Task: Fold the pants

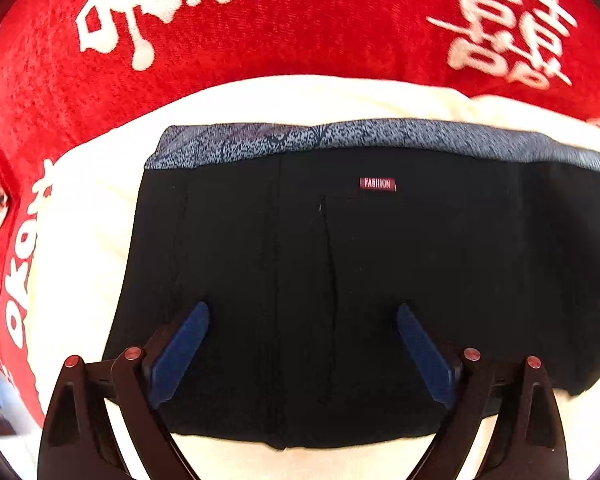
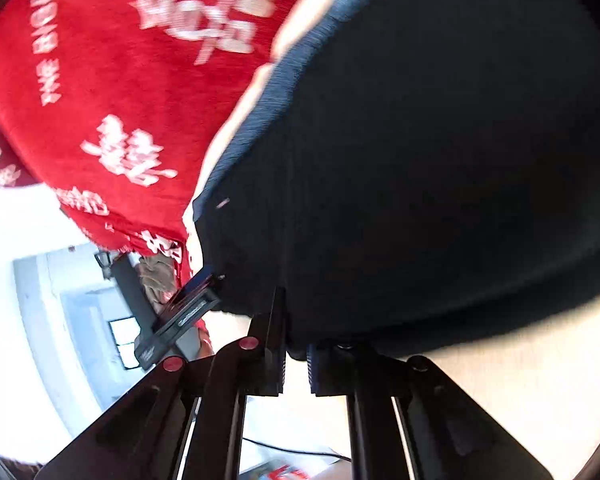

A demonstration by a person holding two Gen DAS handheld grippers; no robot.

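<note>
Pants: black pants (image 1: 340, 280) lie folded flat on a cream sheet (image 1: 88, 240), grey speckled waistband (image 1: 340, 136) along the far side, a small red "FASHION" tag (image 1: 377, 183) just below it; their right end runs out of the left wrist view.
Blanket: red blanket (image 1: 280, 32) with white characters beyond the sheet — its edges are cut off all round.
Left gripper: the left gripper (image 1: 303, 320) hangs over the pants, blue pads (image 1: 180, 352) spread wide, nothing between them (released).
Right gripper: the right gripper (image 2: 296, 354) is clenched at the near edge of the pants (image 2: 440, 180); the fabric hides the fingertips, so whether cloth is pinched cannot be told.
Blur: the right wrist view is smeared — a dark object (image 2: 180, 316) at the left is hard to make out.
</note>
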